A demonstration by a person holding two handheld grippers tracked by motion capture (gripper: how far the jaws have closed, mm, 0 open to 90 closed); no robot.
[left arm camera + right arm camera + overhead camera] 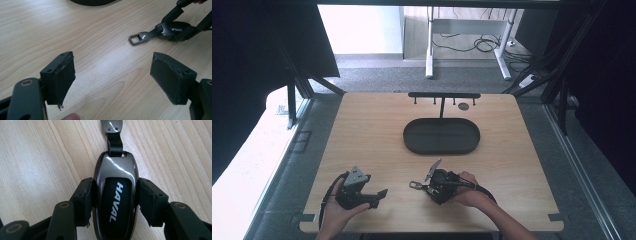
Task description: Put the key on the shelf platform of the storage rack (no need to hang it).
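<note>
A dark glossy car key fob [115, 202] marked HAVAL lies on the wooden table [362, 130], with a short black strap and a metal clip [112, 125] at its far end. My right gripper [115, 195] is shut on the fob, one pad pressed against each long side. In the high view the right gripper [428, 187] sits near the table's front middle, the clip [416, 185] poking out to its left. My left gripper [379, 194] rests at the front left, open, nothing between its pads [63, 77]. The left gripper view looks across at the fob [172, 28] and clip [137, 38].
A black oval tray [408, 139] sits at the table's middle, behind the grippers. Behind it stands a black rack [443, 95] with several small hooks. A small round grey mark [463, 106] is near the far edge.
</note>
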